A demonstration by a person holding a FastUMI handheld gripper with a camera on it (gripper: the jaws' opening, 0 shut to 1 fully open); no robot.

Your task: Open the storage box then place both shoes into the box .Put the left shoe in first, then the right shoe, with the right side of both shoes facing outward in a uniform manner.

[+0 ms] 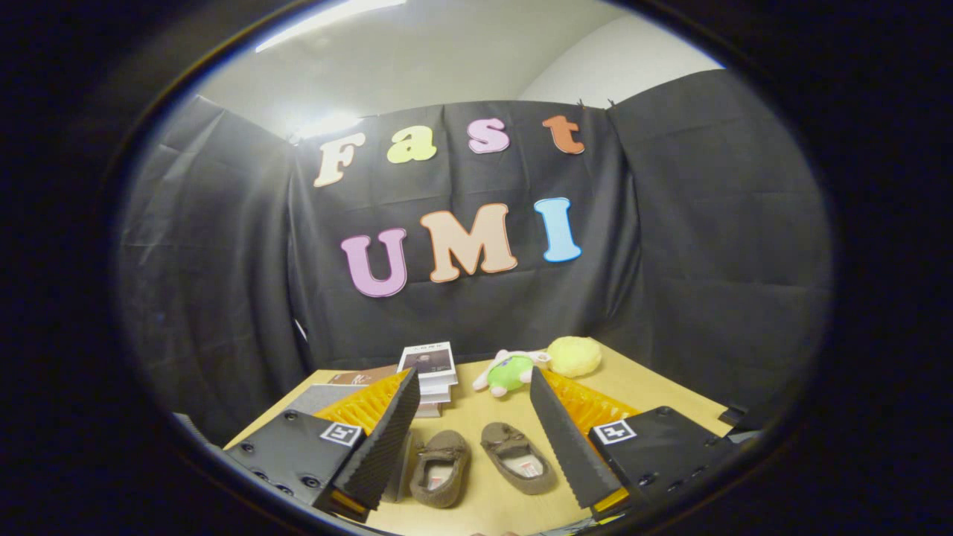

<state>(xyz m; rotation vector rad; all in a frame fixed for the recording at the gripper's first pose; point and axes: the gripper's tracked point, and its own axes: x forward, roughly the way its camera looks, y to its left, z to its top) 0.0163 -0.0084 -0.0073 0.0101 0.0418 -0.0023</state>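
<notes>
The two brown shoes [480,465] lay side by side on the worktop [655,387], between my released, empty jaws, nearer than the stacked booklets [432,372]. I judged opening the storage box came first; I could not locate it.

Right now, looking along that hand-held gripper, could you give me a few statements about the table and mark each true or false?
1. The hand-held gripper has its fingers spread apart, holding nothing. True.
2. Two brown shoes lie side by side on the table, between the fingers. True.
3. One shoe is already clamped between the fingers. False: both shoes lie on the table, untouched.
4. A green and white plush toy lies beyond the shoes, next to a yellow fluffy ball. True.
5. The plush toy sits on top of the stack of books. False: it lies on the table beside the stack.
</notes>
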